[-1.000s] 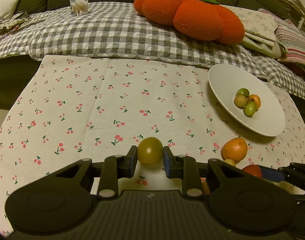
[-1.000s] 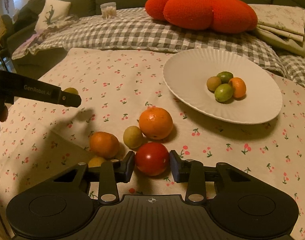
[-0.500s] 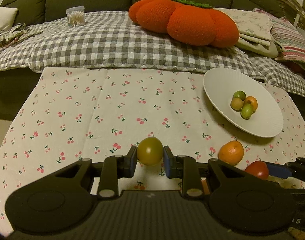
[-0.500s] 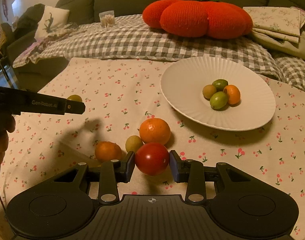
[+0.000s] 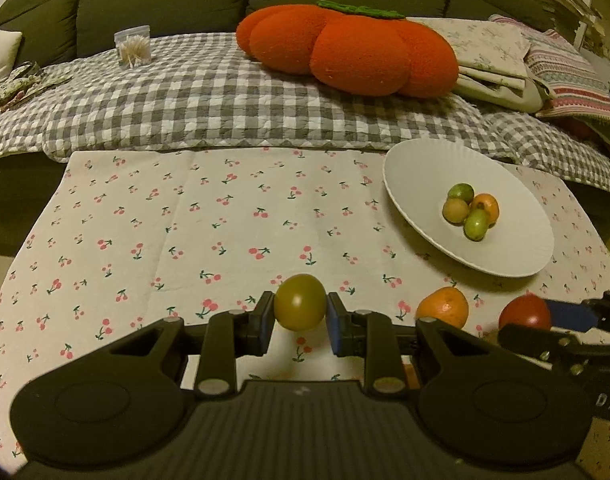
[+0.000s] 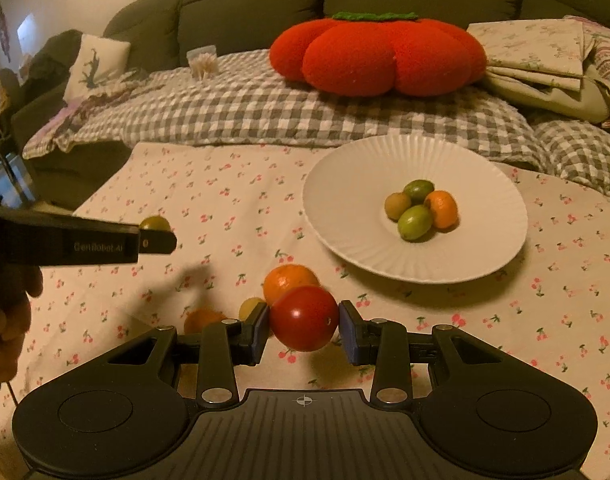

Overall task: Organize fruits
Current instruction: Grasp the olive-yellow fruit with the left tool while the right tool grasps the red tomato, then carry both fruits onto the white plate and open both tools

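- Gripping a green tomato [image 5: 300, 307] between the fingers of the left gripper [image 5: 299, 322], pads pressing on both flanks, fruit hanging clear above the cherry-print tabletop [image 5: 185, 220].
- Clamping a red tomato [image 6: 304, 317] in the fingers of the right gripper [image 6: 304, 330], pinched across the widest part, likely so that the smooth round skin cannot squirt out.
- Keeping both sets of fingers narrow, closed only to the width of each fruit, seemingly firm enough to carry without bruising.
- Pointing both grippers down and forward, with the white plate [image 6: 345, 184] lying ahead and to the right of the right fingers, well apart from them.
- Showing four small fruits already grouped in the plate's hollow: two green, one brownish, one orange.
- Leaving a large orange [image 6: 291, 280] just behind the red tomato, a small yellowish fruit [image 6: 251, 307] beside the left finger of the right gripper, and another orange fruit [image 6: 203, 318] further left, all resting on the cloth.
- Judging the step in hand as carrying two fruits at once toward the plate, loose ones remaining for later.
- Needing a gentle set-down near the plate's centre, since round fruit may roll and knock the cluster.
- Watching for crowding as both grippers converge on one plate.
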`<action>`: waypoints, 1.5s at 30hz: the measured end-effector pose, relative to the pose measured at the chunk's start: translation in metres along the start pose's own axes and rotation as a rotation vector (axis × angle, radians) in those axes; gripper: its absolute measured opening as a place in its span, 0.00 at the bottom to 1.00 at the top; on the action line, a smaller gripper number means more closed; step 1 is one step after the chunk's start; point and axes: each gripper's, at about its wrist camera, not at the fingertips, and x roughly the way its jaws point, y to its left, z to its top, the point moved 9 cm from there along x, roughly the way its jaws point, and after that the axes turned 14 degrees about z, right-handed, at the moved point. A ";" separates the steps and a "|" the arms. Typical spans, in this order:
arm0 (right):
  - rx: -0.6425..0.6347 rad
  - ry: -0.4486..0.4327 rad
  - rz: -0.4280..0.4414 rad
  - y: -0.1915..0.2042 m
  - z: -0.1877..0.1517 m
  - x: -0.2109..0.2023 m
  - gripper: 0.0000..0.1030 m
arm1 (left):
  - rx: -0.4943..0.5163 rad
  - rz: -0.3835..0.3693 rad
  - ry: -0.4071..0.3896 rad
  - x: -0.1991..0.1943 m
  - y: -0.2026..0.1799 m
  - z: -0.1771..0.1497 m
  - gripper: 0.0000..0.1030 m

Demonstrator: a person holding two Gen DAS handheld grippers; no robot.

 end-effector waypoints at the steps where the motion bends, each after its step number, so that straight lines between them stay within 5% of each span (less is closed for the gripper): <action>1: 0.003 -0.004 -0.001 -0.001 0.001 -0.002 0.34 | 0.001 -0.003 -0.002 0.000 -0.002 0.001 0.24; 24: 0.099 -0.130 -0.094 -0.063 0.037 -0.033 0.34 | 0.104 -0.198 -0.124 0.002 -0.086 0.030 0.24; 45: 0.071 -0.091 -0.172 -0.104 0.034 0.002 0.34 | 0.187 -0.256 -0.159 0.033 -0.140 0.035 0.25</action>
